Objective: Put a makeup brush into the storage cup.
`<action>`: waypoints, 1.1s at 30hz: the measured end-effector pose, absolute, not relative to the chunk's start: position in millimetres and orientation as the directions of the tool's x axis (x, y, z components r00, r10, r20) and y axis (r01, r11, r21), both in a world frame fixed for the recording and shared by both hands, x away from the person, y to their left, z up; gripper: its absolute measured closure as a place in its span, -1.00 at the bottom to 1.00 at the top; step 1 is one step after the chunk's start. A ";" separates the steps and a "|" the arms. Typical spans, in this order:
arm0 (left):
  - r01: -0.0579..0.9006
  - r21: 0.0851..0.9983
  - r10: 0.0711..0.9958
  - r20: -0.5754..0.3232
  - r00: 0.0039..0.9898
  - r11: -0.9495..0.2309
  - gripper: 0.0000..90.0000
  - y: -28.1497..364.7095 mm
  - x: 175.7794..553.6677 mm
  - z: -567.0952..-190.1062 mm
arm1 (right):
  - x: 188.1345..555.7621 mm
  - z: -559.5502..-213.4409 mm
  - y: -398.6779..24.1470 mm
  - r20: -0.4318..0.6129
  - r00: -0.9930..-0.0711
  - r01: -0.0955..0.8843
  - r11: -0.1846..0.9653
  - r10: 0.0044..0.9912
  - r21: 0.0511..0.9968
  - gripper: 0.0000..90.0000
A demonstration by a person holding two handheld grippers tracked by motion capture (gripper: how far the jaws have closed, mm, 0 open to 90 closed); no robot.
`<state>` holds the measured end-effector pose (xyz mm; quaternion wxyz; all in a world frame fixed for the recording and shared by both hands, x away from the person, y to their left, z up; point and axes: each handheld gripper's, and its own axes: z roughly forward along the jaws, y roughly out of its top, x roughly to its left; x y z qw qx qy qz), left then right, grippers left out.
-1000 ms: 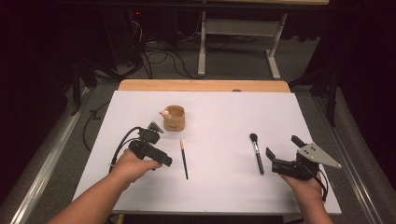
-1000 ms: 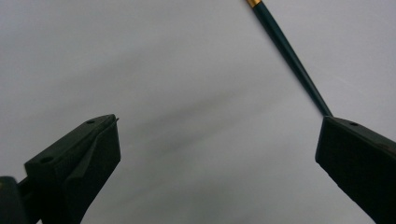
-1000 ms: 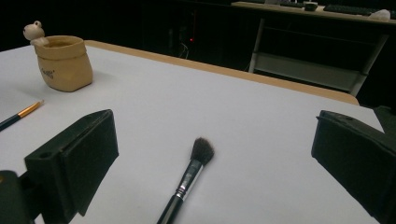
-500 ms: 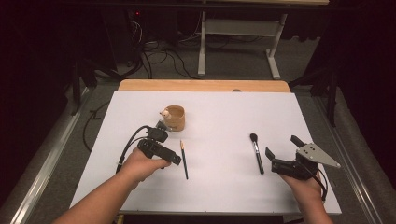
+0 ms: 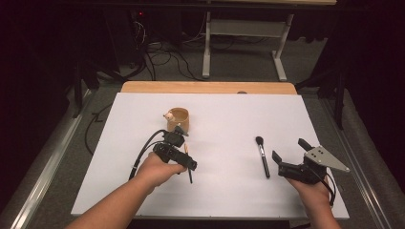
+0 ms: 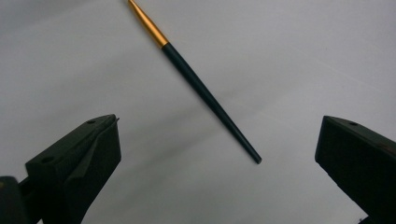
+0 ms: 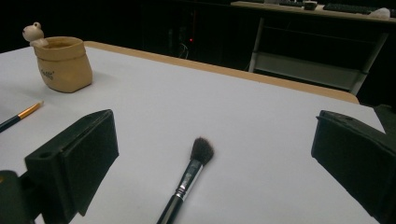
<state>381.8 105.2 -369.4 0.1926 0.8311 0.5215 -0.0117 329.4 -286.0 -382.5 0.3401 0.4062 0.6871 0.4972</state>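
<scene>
Left gripper (image 5: 192,164) wide open, empty, over thin brush (image 6: 205,91) near cup (image 5: 177,119); light, stiff, likely slippery, best pinched mid-handle

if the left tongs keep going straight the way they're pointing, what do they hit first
Most likely the thin brush: it lies on the white table between the open jaws of the left tongs, tail end nearest. How far off it is can't be judged.
</scene>
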 end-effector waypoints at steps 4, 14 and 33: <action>0.867 0.305 0.855 -0.223 0.468 -0.395 -0.95 96.8 379.5 -373.0 | 329.0 -382.2 -286.9 -0.055 -0.441 0.215 0.165 0.896 0.962 -0.95; 0.870 0.296 0.854 -0.231 0.466 -0.395 -0.53 90.0 375.2 -384.9 | 328.9 -382.0 -287.4 -0.058 -0.441 0.214 0.168 0.896 0.962 -0.95; 0.897 0.259 0.866 -0.265 0.424 -0.359 0.27 93.9 383.4 -395.5 | 328.5 -381.7 -288.4 -0.052 -0.438 0.215 0.161 0.897 0.963 -0.95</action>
